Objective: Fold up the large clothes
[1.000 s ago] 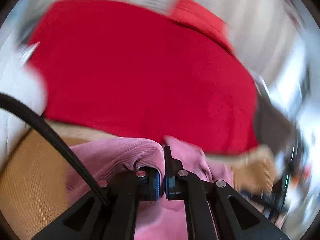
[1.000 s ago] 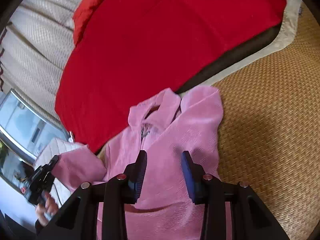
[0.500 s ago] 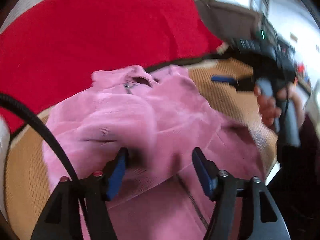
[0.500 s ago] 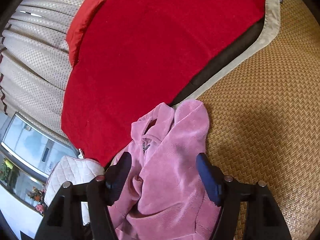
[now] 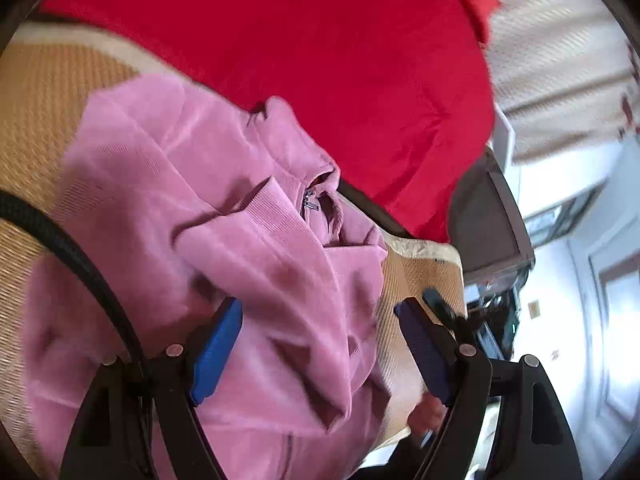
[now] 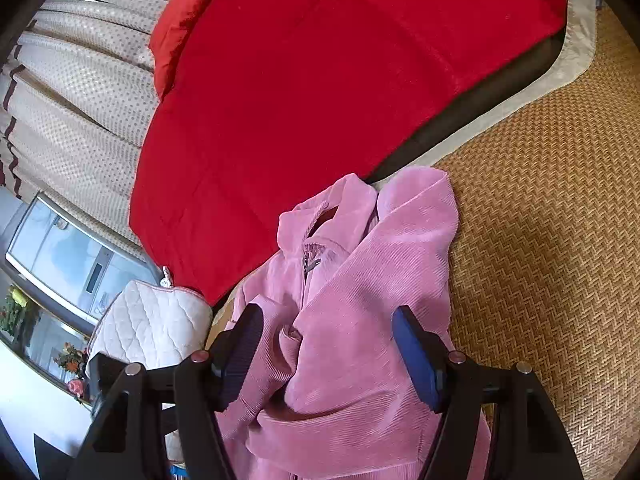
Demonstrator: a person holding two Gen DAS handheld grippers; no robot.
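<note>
Left gripper [image 5: 318, 344]: jaws stand wide apart and have just been opening; pink fabric lies between them but the blue ribbed pads [image 5: 216, 354] do not press it, so released. It points downward over the garment, tilted. Right gripper [image 6: 326, 350]: jaws likewise parted, holding nothing, pointing down at the folded mass, pads clear of the cloth. The pink jacket [image 6: 360, 280] is soft, fine-ribbed corduroy-like cloth with a stand collar and a small metal zipper pull [image 6: 312, 264]; it lies crumpled in loose folds on a tan woven mat [image 6: 540, 240] with a herringbone weave and a pale cloth border. Just beyond the collar lies a smooth red blanket [image 6: 300, 100], with a red pillow [image 6: 180, 12] at its far edge. Right view alone shows a white quilted bag [image 6: 148, 324] beside the jacket and dotted cream curtains [image 6: 80, 80]. Left view alone shows a black braided cable [image 5: 80, 264] crossing the jacket [image 5: 200, 200], and a doorway and pale wall at its right, blurred.
</note>
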